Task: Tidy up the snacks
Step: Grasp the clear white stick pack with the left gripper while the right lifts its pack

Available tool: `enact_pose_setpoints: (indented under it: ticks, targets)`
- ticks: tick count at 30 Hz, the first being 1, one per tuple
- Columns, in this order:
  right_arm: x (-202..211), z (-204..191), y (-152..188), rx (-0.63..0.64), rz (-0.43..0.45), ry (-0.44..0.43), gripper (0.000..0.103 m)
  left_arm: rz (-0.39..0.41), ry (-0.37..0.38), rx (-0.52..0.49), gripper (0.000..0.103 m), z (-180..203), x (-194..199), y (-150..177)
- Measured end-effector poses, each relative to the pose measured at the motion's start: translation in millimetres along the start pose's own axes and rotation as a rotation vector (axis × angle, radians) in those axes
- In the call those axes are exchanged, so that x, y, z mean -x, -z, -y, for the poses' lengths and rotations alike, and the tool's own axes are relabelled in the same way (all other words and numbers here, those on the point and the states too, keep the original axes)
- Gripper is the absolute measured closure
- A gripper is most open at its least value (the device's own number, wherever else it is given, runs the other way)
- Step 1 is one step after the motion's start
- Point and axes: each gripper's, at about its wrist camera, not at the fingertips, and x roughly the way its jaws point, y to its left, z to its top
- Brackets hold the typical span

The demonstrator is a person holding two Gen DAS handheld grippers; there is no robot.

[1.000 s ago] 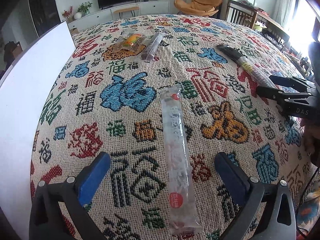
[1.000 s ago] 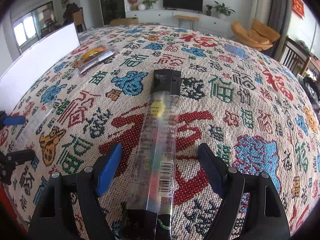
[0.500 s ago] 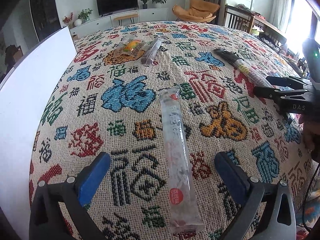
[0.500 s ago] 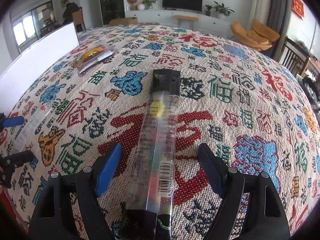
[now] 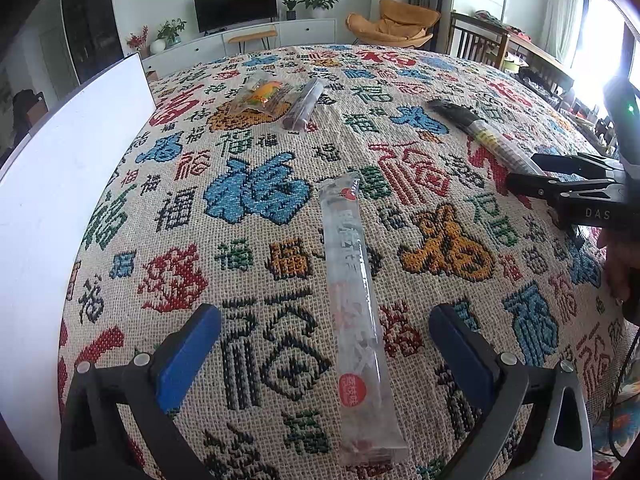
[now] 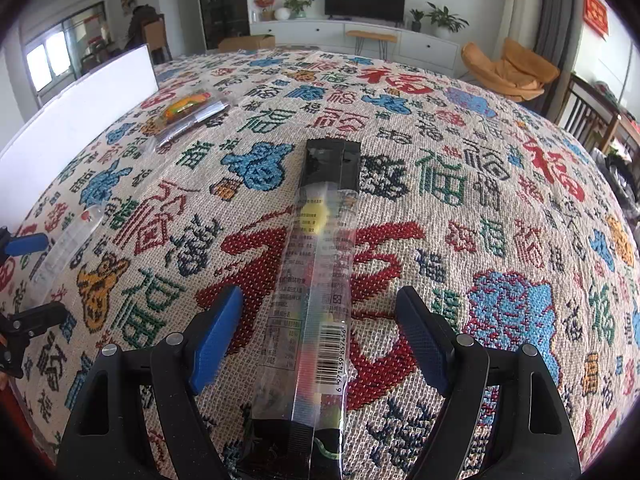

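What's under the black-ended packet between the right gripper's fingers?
Only the patterned cloth; the black-ended packet lies flat on it. Its clear middle shows candies, nothing beneath.

Open left tool (image 5: 324, 356), clear snack packet (image 5: 354, 300) between

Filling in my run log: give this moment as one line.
left gripper: open, straddling clear snack stick | right gripper: open, straddling black-ended snack stick | both flat on tablecloth

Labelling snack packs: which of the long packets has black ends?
The long clear packet with black ends, lying between the right gripper fingers. The red-dotted clear packet and the dark tube packet lack them.
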Motion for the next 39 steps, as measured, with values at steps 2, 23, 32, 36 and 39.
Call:
enact_pose_setpoints:
  ticks: [2,23,32,36,39]
  targets:
    - [0,0,0,0.0,0.0,0.0,0.022,0.0,0.0,0.0,0.0,0,0,0]
    - [0,0,0,0.0,0.0,0.0,0.022,0.003,-0.001,0.002,0.0,0,1,1]
    - [0,0,0,0.0,0.0,0.0,0.022,0.0,0.0,0.003,0.0,0,0,1]
    - [0,0,1,0.0,-0.001,0.0,0.022,-0.088,0.05,0.024,0.0,-8,0,-10]
    - [0,1,0,-0.005,-0.003,-0.007,0.02,-0.102,0.145,0.126,0.0,-25,9,-12]
